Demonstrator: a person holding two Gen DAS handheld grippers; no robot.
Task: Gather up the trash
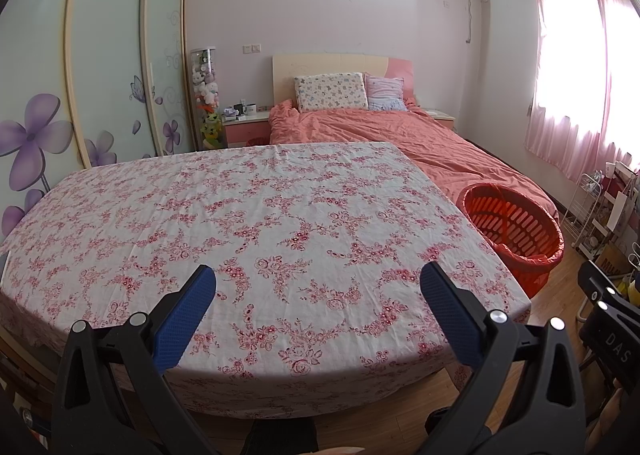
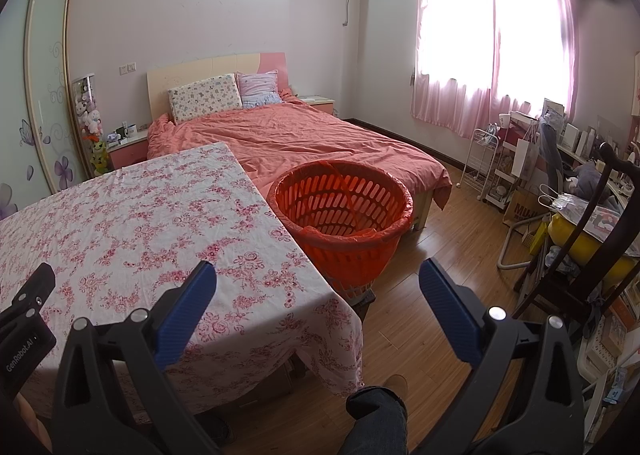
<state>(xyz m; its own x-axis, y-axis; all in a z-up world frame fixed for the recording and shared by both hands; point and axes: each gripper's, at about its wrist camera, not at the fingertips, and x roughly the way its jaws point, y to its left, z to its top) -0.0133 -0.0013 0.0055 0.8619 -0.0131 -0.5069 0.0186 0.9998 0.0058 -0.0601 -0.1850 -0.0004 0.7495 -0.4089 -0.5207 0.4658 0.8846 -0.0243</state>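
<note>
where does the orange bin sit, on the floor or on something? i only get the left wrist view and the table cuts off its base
Observer: In the right wrist view the orange bin stands beside the table's corner, near the foot of the bed. Its base looks raised on something dark, hard to tell what.
Operator: anything in it
Observer: Just an orange bag lining it; what shows of the inside looks empty.
Operator: is my right hand-held gripper open
Observer: Yes, the right hand-held gripper is open wide, holding nothing.

One basket (image 2: pixel 340 211), one table (image 1: pixel 248 215), two pillows (image 1: pixel 331 91).
</note>
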